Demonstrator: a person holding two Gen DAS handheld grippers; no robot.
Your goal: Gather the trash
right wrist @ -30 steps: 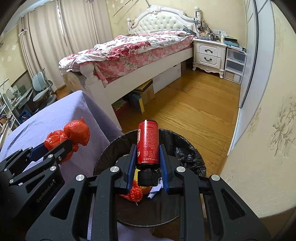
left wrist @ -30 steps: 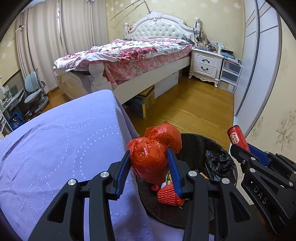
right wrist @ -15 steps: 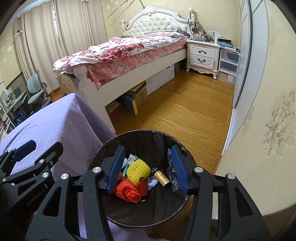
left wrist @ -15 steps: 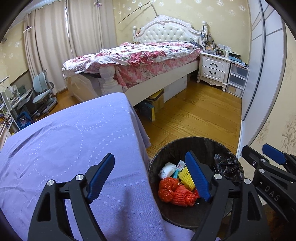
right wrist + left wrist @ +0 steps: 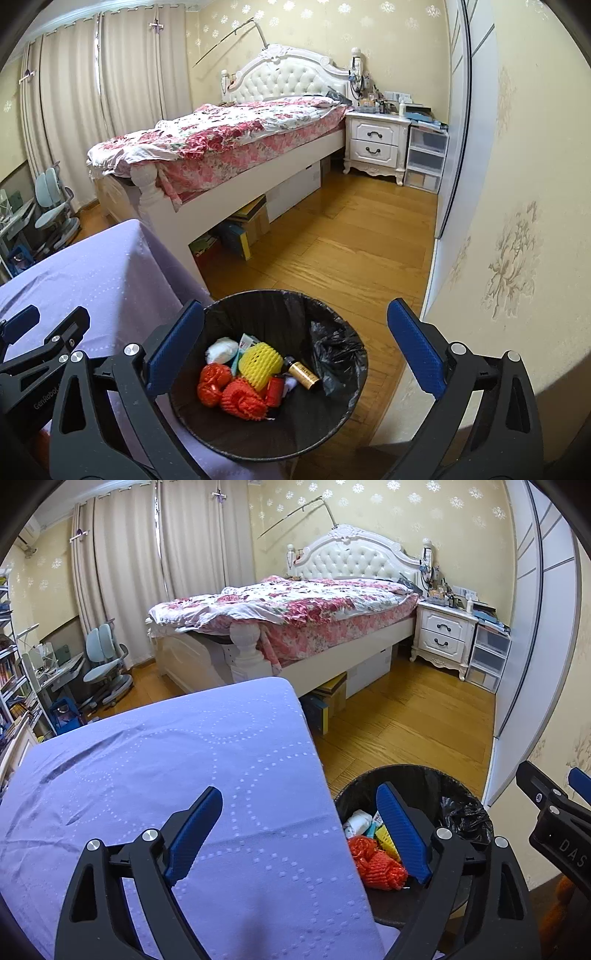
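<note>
In the bin [image 5: 332,402], the red can [image 5: 273,392] lies tipped among trash.

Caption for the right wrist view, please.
Open right gripper above the black-lined trash bin holding foam nets, a red can and a small bottle.

A black-lined trash bin [image 5: 332,417] stands on the wooden floor [image 5: 351,254], touching the lilac-clothed table [image 5: 166,775], holding trash.
</note>
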